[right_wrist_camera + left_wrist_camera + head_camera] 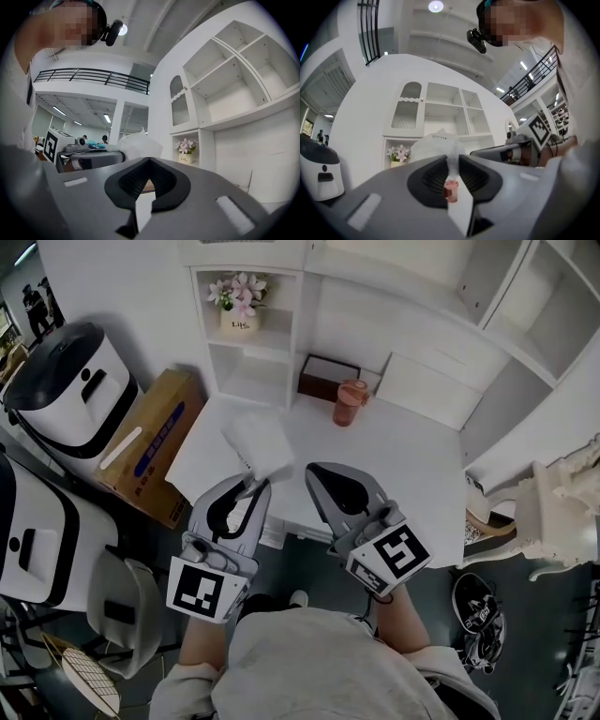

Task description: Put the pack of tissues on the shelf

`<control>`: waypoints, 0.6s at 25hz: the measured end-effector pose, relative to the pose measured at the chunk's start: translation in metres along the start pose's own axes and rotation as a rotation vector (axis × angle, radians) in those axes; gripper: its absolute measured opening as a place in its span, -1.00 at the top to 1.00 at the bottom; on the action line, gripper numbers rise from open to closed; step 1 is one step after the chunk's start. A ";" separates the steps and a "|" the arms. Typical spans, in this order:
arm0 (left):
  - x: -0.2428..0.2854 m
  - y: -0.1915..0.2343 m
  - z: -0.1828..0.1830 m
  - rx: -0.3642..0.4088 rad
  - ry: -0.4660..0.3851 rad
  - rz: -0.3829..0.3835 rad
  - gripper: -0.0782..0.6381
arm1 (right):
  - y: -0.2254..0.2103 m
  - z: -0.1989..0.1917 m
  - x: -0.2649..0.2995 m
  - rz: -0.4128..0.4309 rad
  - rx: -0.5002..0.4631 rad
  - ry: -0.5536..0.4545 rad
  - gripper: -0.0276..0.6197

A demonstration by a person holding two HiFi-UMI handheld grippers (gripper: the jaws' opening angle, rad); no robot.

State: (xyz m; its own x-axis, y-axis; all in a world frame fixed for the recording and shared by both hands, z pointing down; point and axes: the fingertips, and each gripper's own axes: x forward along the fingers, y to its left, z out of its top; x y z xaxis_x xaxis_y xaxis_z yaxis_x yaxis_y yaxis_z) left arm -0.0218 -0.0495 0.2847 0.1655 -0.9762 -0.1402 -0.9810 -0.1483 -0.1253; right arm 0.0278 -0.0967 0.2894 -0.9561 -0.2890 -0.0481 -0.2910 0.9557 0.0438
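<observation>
The pack of tissues, white and crinkly, hangs over the left front part of the white desk, and my left gripper is shut on its near edge. In the left gripper view the tissues rise from between the pads of the left gripper. The white shelf unit stands beyond at the desk's back left, with a pot of pink flowers in its upper compartment. My right gripper hovers beside the pack to its right, jaws together and empty; the right gripper view shows its closed tips and the tissues at left.
A dark brown box and a pink cup sit at the back of the desk. A cardboard box and white appliances stand on the left. Open white cubbies fill the right wall. Shoes lie on the floor.
</observation>
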 end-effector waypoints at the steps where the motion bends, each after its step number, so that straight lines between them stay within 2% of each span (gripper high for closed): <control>1: 0.002 0.000 -0.003 -0.005 0.017 0.001 0.61 | -0.003 -0.001 0.002 0.003 0.003 0.000 0.91; 8: 0.010 0.014 -0.011 0.002 0.032 0.006 0.61 | -0.008 -0.011 0.017 0.015 0.023 0.011 0.91; 13: 0.030 0.033 -0.013 0.013 -0.015 -0.011 0.61 | -0.024 -0.019 0.033 -0.012 0.030 0.029 0.91; 15: 0.039 0.040 -0.016 0.011 -0.010 -0.031 0.61 | -0.031 -0.018 0.043 -0.027 0.030 0.028 0.91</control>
State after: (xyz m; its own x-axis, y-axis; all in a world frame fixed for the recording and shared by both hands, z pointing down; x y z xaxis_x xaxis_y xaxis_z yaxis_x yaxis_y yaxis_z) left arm -0.0562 -0.0960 0.2898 0.1966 -0.9695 -0.1463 -0.9742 -0.1764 -0.1406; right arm -0.0044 -0.1400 0.3044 -0.9487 -0.3154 -0.0212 -0.3157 0.9488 0.0128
